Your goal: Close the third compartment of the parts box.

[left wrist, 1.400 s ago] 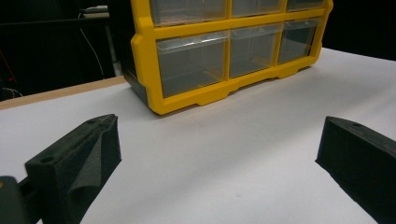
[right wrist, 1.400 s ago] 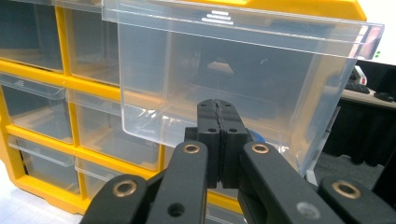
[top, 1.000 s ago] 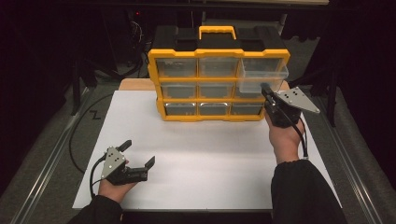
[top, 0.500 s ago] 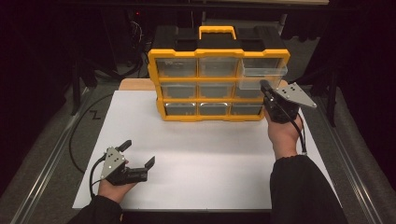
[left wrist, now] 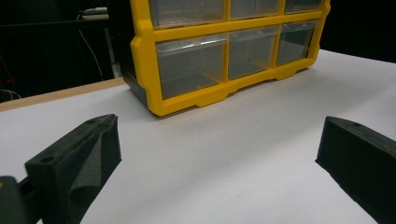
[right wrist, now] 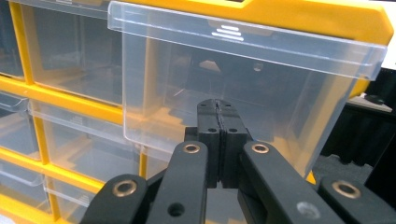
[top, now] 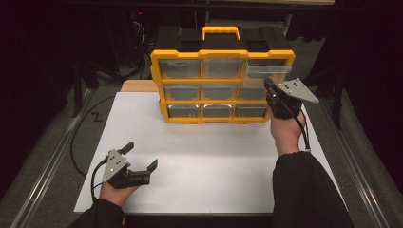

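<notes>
Yellow drawer cabinet (top: 222, 85) stands ahead of both tongs. Its clear top drawer (right wrist: 243, 88) juts out, just above our right gripper (right wrist: 218, 108), jaws pressed together, empty, apparently poised to nudge it. Left gripper (top: 140, 156) rests wide open, holding nothing, well apart.

Your white table sheet (top: 214, 156) is the brightest area, lit evenly from above, while the room around it falls to near black. The yellow drawer cabinet (top: 223, 88) casts only a short, soft shadow at its base. In the right gripper view, pale glare streaks the clear drawer (right wrist: 243, 79), and the nearest black links look soft. In the left gripper view, the near jaws are slightly blurred.
</notes>
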